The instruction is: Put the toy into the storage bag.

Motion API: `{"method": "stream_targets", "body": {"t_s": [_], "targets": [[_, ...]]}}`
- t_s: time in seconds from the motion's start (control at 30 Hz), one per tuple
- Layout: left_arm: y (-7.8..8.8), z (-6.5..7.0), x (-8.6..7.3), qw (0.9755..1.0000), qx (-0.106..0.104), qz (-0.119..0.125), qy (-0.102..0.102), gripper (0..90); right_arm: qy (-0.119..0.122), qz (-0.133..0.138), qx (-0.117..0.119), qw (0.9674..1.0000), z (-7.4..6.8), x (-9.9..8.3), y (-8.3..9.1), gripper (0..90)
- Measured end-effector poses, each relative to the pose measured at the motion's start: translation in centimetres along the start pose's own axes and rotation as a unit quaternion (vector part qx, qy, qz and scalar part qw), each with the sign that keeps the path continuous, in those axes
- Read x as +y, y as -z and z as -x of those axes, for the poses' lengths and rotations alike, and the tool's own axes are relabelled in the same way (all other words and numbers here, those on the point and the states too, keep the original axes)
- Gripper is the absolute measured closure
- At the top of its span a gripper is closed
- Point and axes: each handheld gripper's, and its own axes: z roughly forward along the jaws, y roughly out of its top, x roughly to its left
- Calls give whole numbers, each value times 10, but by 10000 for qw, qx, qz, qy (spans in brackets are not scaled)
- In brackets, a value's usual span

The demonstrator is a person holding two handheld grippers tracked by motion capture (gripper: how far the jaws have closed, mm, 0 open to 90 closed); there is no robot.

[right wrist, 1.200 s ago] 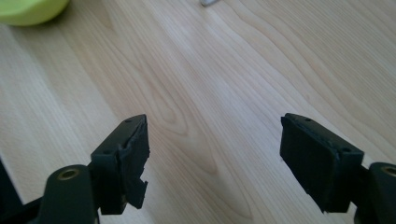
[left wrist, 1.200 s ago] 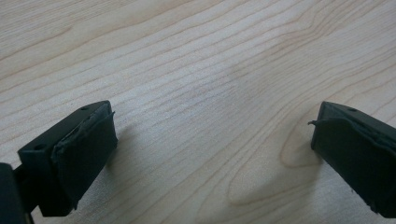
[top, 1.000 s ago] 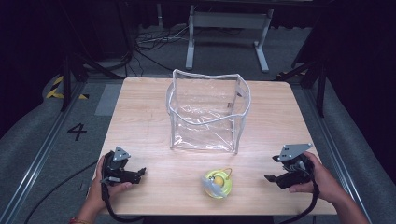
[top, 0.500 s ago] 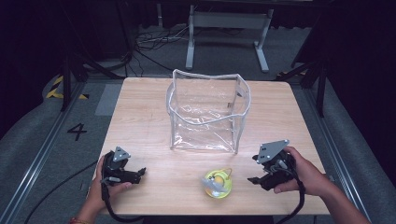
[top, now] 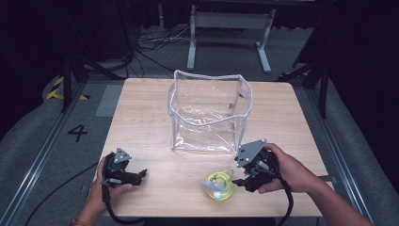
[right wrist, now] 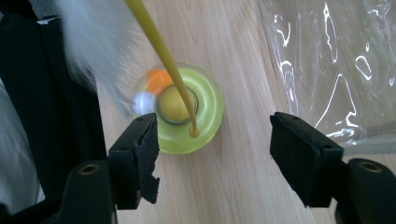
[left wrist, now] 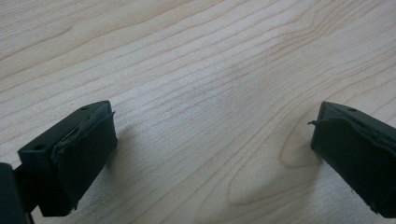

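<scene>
We see a wooden worktop (top: 141, 122) with a clear plastic bag (top: 209, 113) at centre frame. Lower right, our right tool (top: 239, 181), jaws spread, nears a yellow-green ring toy (top: 219, 185). Lower left, our left tool (top: 141, 174) rests released.

The toy (top: 219, 185) lies before the bag (top: 209, 113), on the table (top: 141, 122).
</scene>
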Motion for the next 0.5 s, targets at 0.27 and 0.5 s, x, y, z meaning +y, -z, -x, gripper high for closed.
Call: {"method": "stream_targets", "body": {"t_s": [0.27,0.5], "targets": [[0,0,0,10000,-4,1,-16,5,269,-164,261,9992,-4,21,4,601],[0,0,0,10000,-6,10,-15,6,398,-563,409,9968,-5,31,3,853]]}}
